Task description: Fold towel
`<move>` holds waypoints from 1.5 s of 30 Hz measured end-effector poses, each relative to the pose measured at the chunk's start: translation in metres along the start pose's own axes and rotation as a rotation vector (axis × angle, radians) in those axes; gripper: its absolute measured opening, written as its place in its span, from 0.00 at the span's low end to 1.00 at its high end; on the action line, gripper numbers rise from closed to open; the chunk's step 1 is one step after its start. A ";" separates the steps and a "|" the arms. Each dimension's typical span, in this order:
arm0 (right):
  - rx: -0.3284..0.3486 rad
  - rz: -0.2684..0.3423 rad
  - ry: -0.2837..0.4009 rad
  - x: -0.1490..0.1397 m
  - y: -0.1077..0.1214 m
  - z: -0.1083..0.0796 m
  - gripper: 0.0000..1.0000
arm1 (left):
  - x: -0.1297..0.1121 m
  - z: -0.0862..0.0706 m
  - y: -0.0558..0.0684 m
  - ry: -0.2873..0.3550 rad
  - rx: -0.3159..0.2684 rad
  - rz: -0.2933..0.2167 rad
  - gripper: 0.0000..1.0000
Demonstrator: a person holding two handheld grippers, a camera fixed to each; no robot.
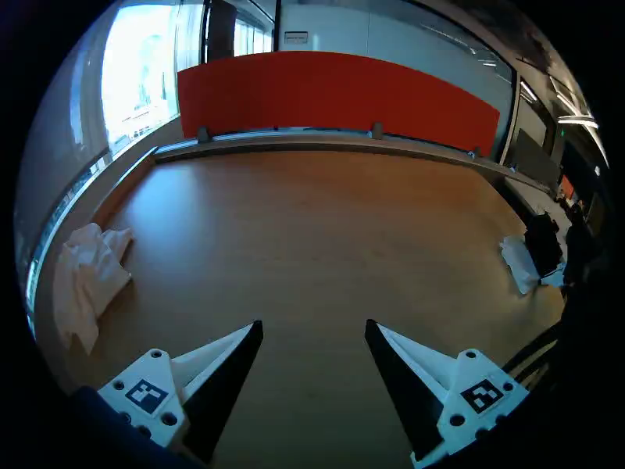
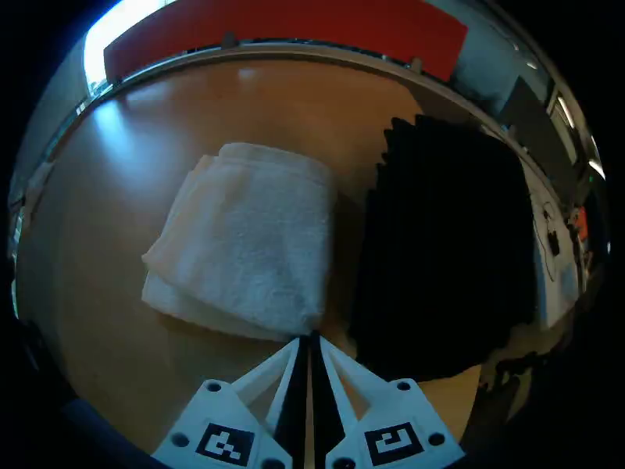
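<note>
A folded white towel [image 2: 246,238] lies flat on the wooden table [image 2: 117,195] in the right gripper view. My right gripper [image 2: 312,338] is shut, its fingertips meeting at the towel's near edge; I see no cloth between them. Beside the white towel lies a folded black towel [image 2: 445,250]. In the left gripper view my left gripper [image 1: 314,327] hovers open over bare wood with nothing between its fingers. A crumpled white towel [image 1: 87,277] lies at the table's left edge, well away from it. The folded white towel [image 1: 519,263] and the black towel [image 1: 543,242] appear far right.
A red divider panel [image 1: 336,98] stands along the table's far edge on a grey rail [image 1: 312,141]. Bright windows [image 1: 144,70] are at the back left. Dark shapes and desks [image 1: 578,234] crowd the right side. Wide bare wood [image 1: 312,227] spans the table's middle.
</note>
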State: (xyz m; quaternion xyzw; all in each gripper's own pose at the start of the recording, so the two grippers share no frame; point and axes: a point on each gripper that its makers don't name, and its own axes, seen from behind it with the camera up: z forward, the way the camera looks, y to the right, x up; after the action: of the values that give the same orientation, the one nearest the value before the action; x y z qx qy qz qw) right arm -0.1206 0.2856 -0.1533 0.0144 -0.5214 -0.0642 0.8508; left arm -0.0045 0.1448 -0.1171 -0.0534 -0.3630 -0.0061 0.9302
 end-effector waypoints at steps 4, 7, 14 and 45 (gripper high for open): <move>-0.001 -0.001 -0.001 0.000 0.000 -0.001 0.03 | -0.001 0.000 0.000 -0.002 0.000 0.001 0.97; 0.001 0.002 -0.004 -0.001 -0.001 -0.001 0.05 | -0.001 0.000 0.000 -0.001 0.000 0.002 0.97; -0.010 0.014 0.000 -0.001 0.004 -0.005 0.22 | 0.001 0.000 0.000 0.004 -0.003 0.002 0.97; -0.027 0.003 0.096 0.017 -0.008 -0.038 0.92 | 0.005 -0.004 -0.002 0.024 -0.021 0.006 0.97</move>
State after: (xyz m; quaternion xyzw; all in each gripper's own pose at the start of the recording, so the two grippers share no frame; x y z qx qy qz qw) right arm -0.0796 0.2735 -0.1560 0.0053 -0.4790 -0.0692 0.8751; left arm 0.0018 0.1426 -0.1161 -0.0642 -0.3514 -0.0079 0.9340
